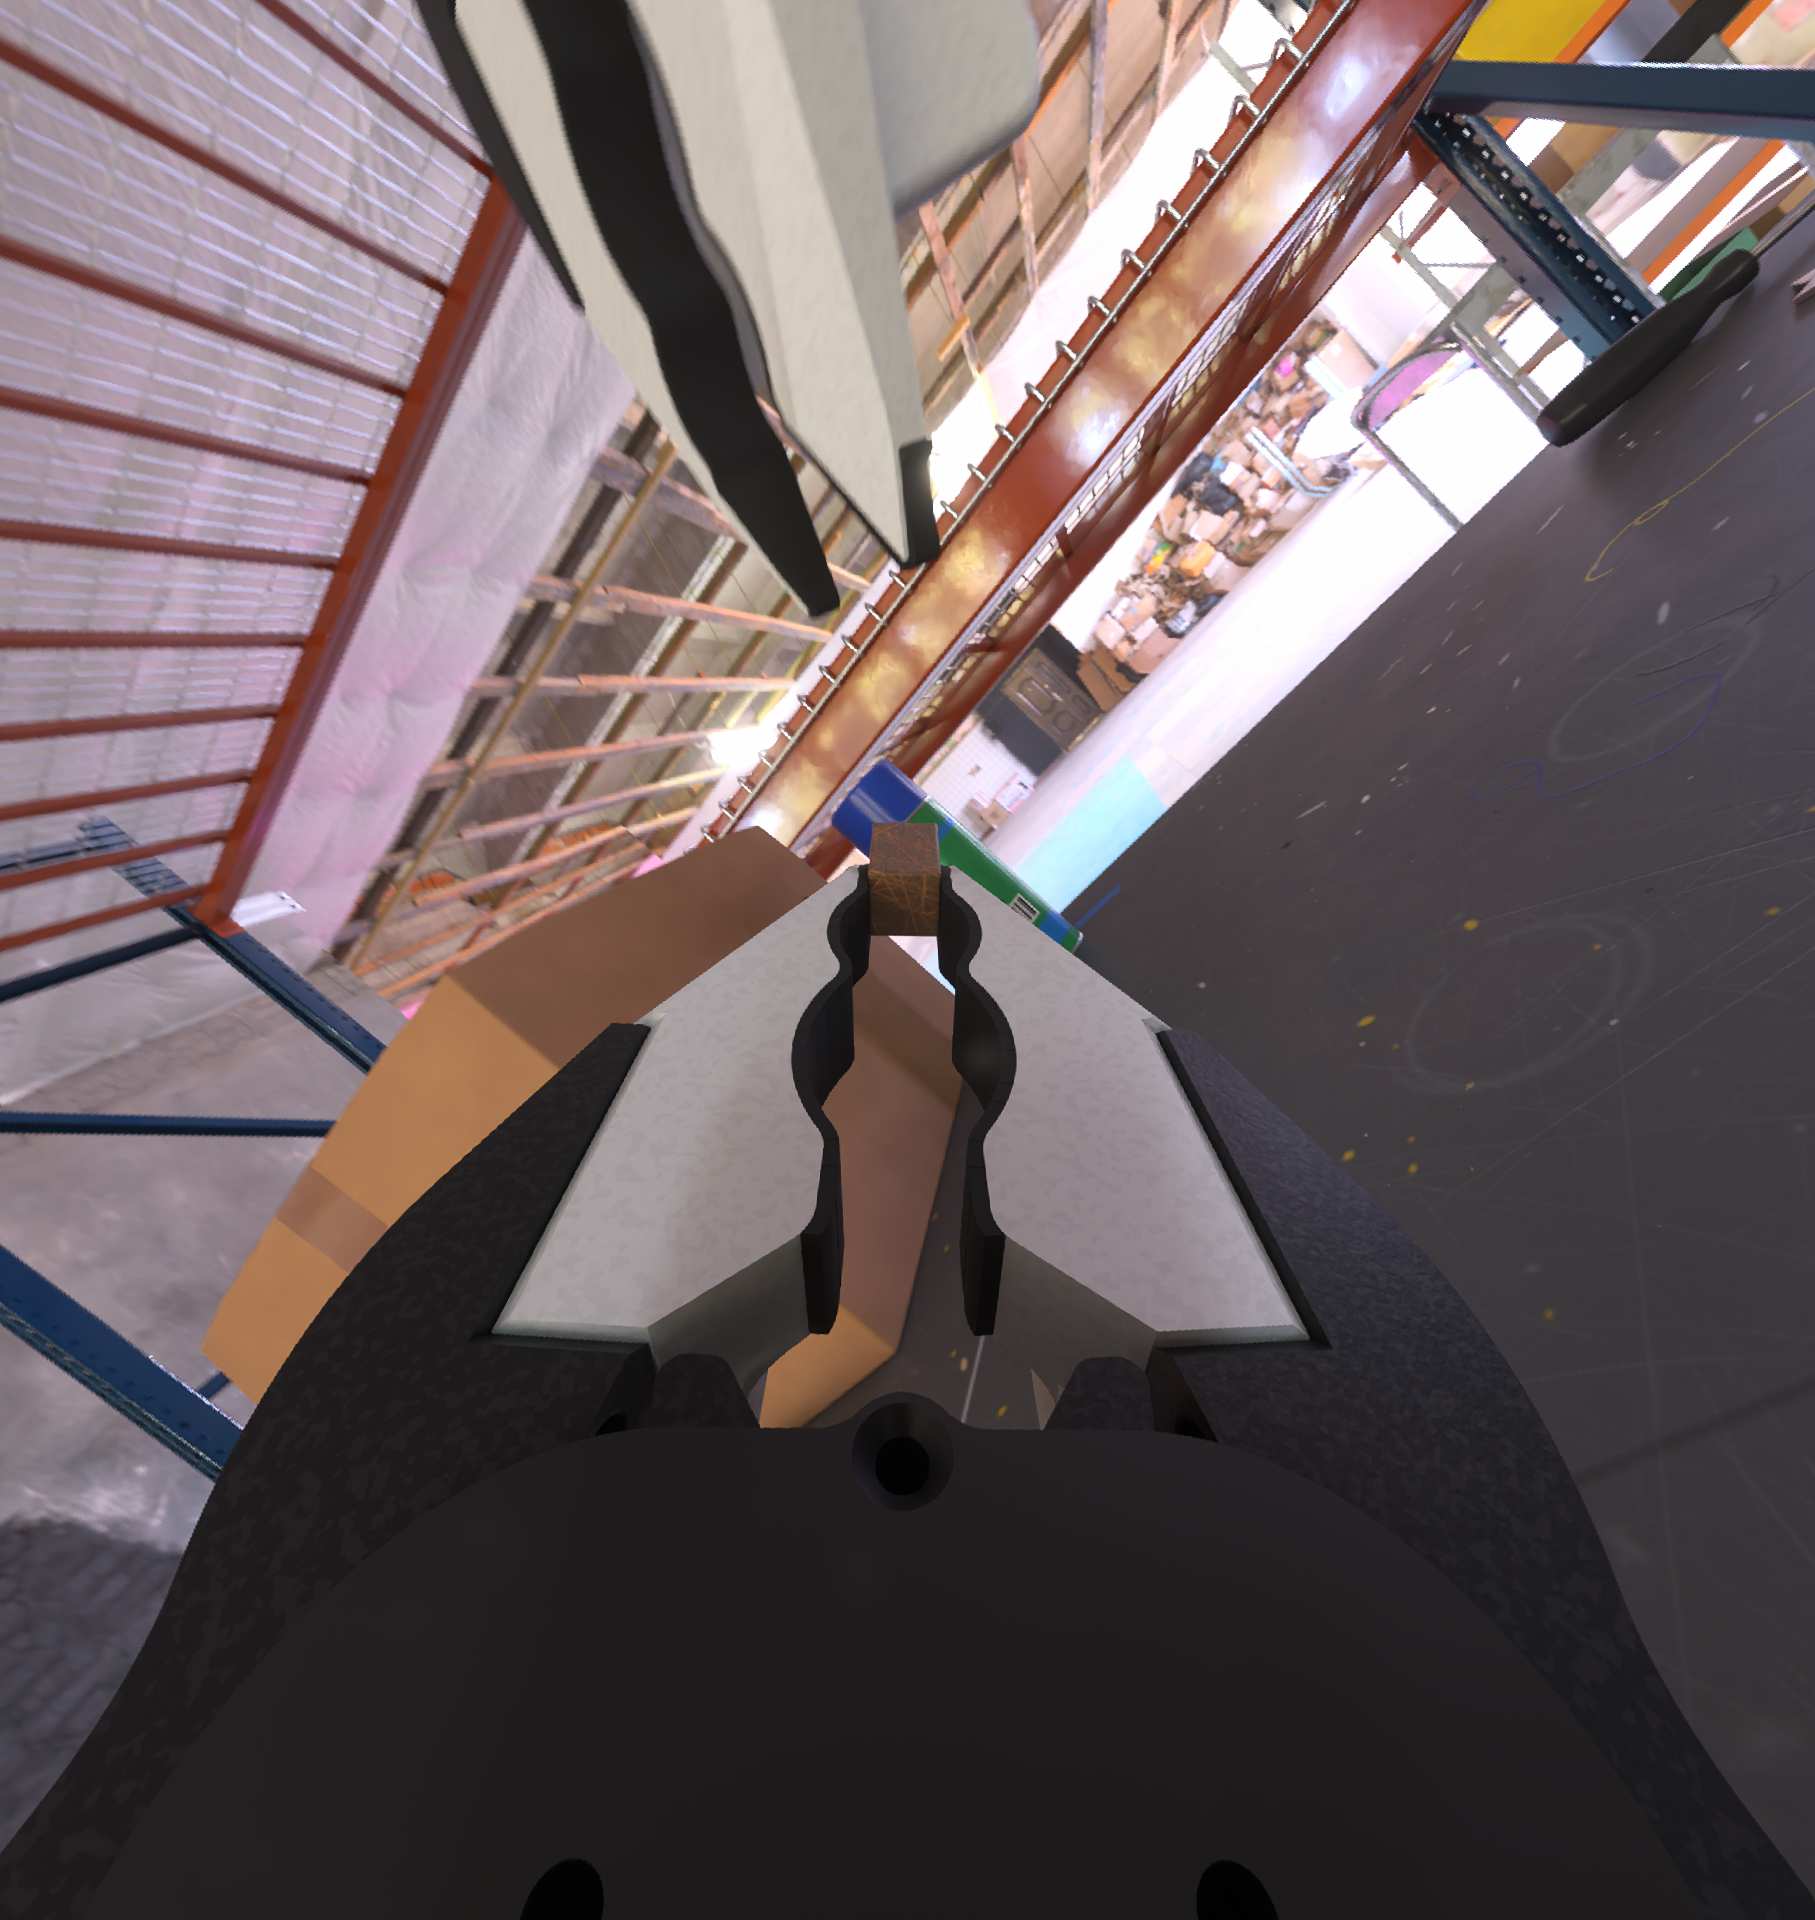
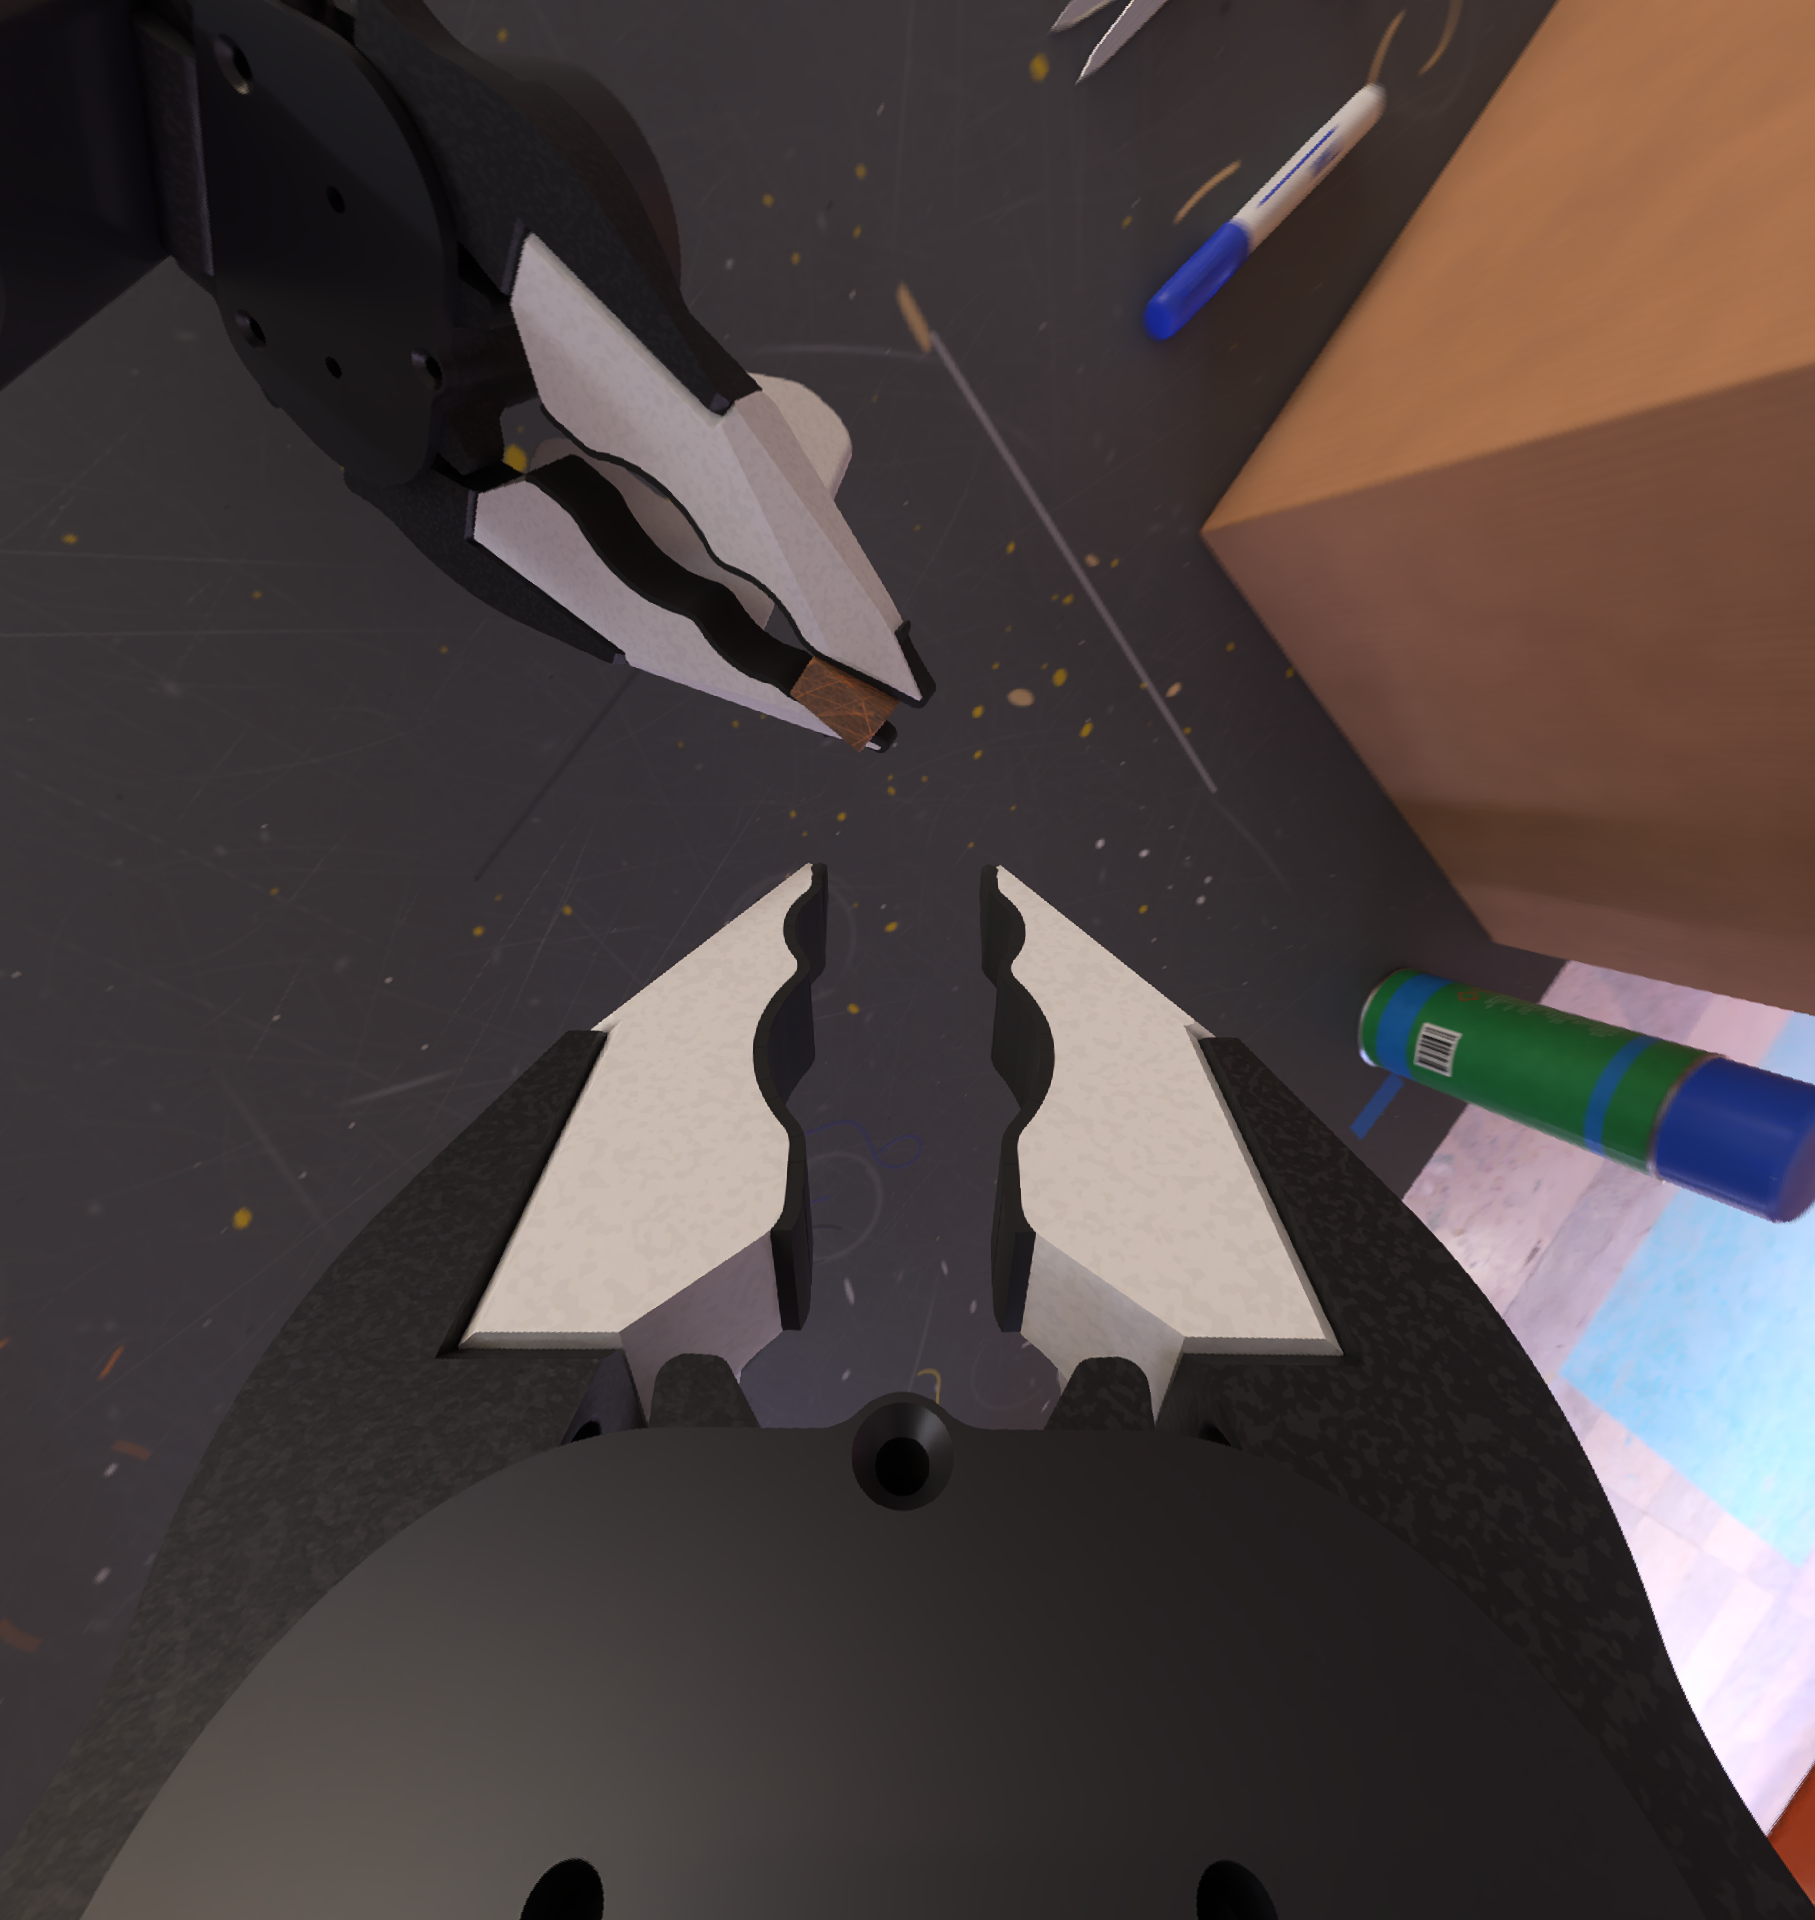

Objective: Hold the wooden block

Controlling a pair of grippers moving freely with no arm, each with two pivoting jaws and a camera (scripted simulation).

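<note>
Block of wood: the small brown wooden block (image 1: 905,879) is pinched between the 2 fingertips of the left gripper (image 1: 905,894), clear of the dark table (image 2: 259,831), with its far end poking out past the tips. In the right wrist view the same block (image 2: 843,707) is seen clamped at the very end of the left gripper (image 2: 867,698), which is angled downward over the speckled surface. The right gripper (image 2: 903,883) is held spread, nothing between its fingers, its tips just short of the block and apart from it. A cardboard box (image 2: 1568,499) is seen on the table, a blue marker (image 2: 1261,213) beside it, and a green and blue cylinder (image 2: 1599,1091), possibly a glue stick, lies at the table's edge.
</note>
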